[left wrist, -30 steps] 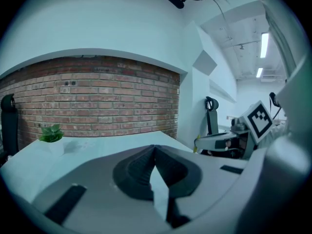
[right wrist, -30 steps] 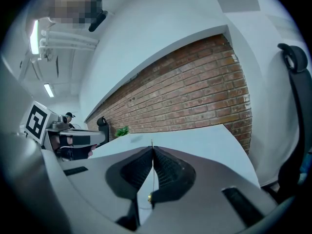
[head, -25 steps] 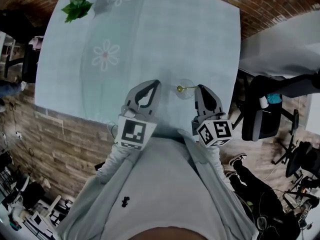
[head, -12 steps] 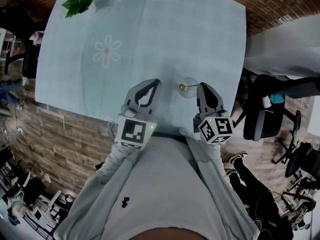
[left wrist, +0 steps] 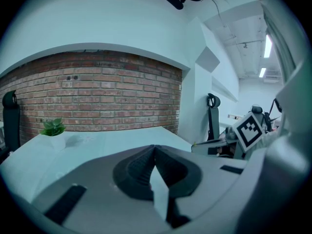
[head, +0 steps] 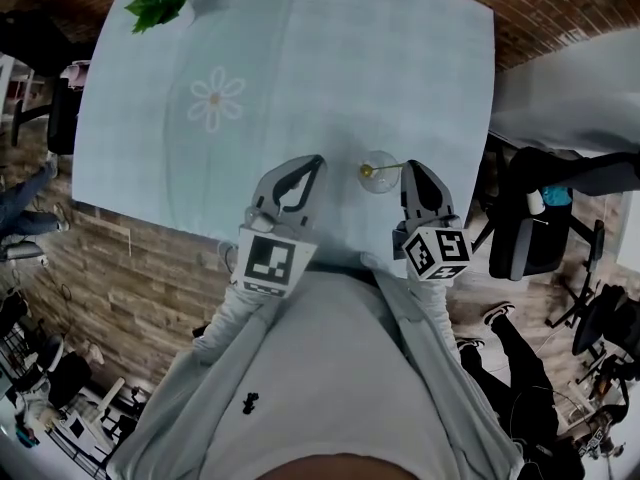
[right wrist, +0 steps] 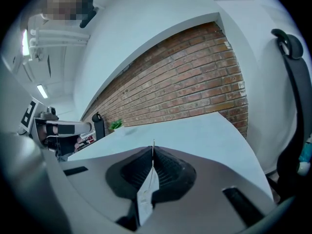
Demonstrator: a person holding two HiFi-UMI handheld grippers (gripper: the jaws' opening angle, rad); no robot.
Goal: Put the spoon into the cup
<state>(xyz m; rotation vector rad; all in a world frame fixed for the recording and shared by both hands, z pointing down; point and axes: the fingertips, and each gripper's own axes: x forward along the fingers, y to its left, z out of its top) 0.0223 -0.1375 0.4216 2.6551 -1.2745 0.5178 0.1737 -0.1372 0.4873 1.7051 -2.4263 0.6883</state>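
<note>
Right gripper: pressed together on the tip of the spoon's handle. In the right gripper view the handle shows as a fine upright line where the ribbed pads meet.
Spoon: thin and gold-coloured, it lies nearly level, with its bowl end out over the cup and its handle running back to the right gripper. It is held by the far end, likely so that the jaws stay outside the rim.
Cup: a small clear glass standing upright near the near edge of the table, just in front of the right gripper. The head view does not show whether the spoon's bowl is inside the glass or only above its mouth.
Left gripper: jaws closed tip to tip with nothing between them. It sits to the left of the cup, apart from it, and seems parked out of the way, since one gripper is enough for this job.
Plant: at the far left corner of the table, well apart from the work.
Step in hand: lowering the spoon into the cup. The release looks not yet made.
Risk: the light glass could tip if the spoon presses on its rim.
</note>
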